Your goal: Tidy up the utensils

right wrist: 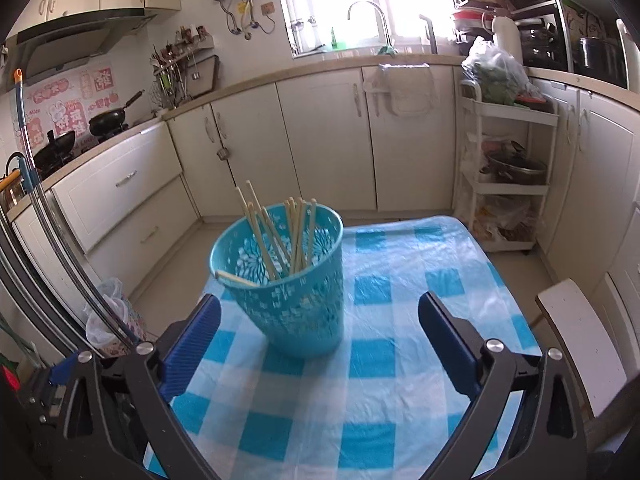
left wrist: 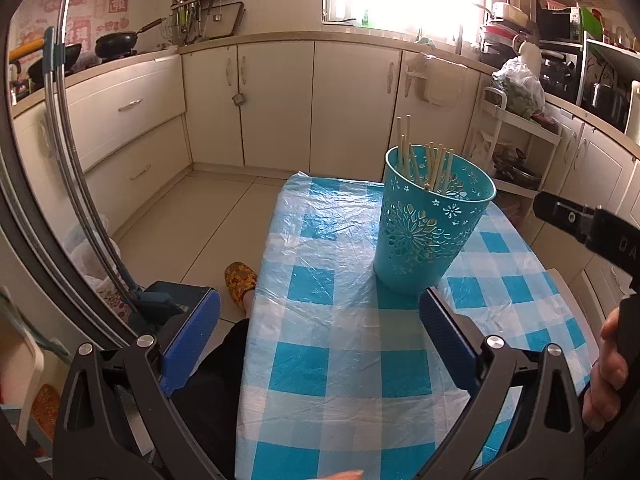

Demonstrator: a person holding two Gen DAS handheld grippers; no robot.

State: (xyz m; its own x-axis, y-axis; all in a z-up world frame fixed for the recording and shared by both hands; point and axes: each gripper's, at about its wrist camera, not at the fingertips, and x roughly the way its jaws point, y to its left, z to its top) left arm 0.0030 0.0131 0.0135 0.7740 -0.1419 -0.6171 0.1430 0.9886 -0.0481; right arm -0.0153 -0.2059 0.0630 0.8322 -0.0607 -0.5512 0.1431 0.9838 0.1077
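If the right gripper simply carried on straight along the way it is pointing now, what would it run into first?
Most likely the teal basket holding the chopsticks. The right gripper has its jaws open and empty, and the basket stands just ahead on the checked tablecloth, slightly left of centre; depth is hard to judge, so the left jaw may meet it first.

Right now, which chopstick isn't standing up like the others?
The chopstick lying across the basket rim at its near left edge. It lies almost flat, while the other chopsticks stand upright inside.
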